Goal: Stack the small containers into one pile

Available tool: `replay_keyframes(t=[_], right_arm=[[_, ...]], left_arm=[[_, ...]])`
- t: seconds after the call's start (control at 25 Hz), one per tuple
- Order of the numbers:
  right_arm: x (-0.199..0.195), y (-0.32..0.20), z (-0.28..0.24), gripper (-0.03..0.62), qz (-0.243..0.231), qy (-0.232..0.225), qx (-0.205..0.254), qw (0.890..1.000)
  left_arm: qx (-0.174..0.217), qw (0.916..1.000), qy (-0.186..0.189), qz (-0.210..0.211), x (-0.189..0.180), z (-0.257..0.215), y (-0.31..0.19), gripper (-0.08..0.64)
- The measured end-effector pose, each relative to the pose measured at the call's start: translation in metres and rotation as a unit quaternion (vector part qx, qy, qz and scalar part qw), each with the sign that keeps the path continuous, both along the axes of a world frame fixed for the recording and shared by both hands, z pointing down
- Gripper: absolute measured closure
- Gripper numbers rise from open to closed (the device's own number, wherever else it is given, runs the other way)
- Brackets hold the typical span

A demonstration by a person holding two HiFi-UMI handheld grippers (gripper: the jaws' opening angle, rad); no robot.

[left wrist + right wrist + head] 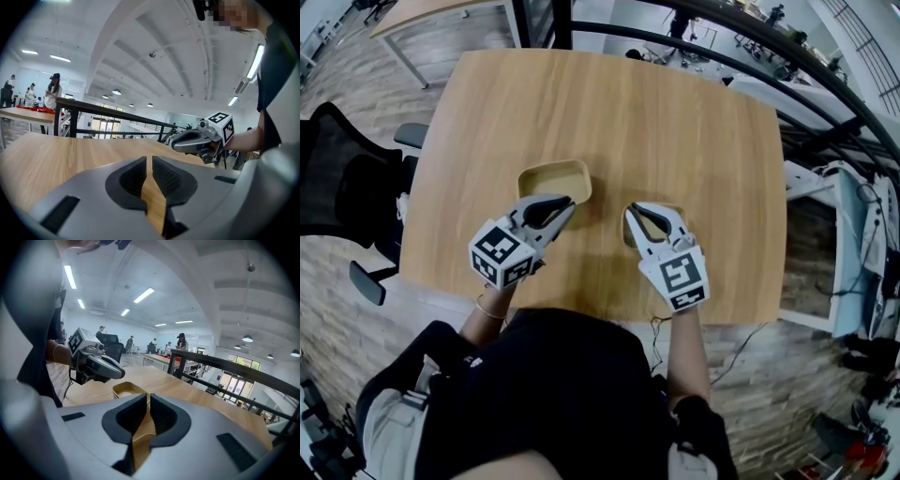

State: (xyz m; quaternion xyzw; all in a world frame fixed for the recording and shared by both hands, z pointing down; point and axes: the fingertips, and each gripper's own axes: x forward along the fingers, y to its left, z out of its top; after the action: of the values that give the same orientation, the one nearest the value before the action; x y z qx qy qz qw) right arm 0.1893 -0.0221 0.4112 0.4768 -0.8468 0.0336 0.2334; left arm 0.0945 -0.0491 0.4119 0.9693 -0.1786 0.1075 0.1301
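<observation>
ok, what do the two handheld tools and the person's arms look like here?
Both the left tool and right tool have a light grey, wedge-shaped shell with black ribbed pads. Each carries a white cube printed with black square markers at the hand end. The person wears a black top, forearms uncovered, and a thin bracelet on the left wrist.
</observation>
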Motion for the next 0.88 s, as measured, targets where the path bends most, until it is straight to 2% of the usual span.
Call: replay_keyframes(t=[0.44,0.88], right_arm=[[0.094,0.011,0.008,0.560,0.075,-0.044,-0.006,0.996],[0.146,0.034,0.042,0.560,0.106,-0.065,-0.038,0.992]], left_arm=[[-0.019,0.9995,-0.023,0.010,0.051,0.012,0.019,0.512],[-0.027,0.9976,-0.064,0.010,0.082,0.033,0.031,0.512]])
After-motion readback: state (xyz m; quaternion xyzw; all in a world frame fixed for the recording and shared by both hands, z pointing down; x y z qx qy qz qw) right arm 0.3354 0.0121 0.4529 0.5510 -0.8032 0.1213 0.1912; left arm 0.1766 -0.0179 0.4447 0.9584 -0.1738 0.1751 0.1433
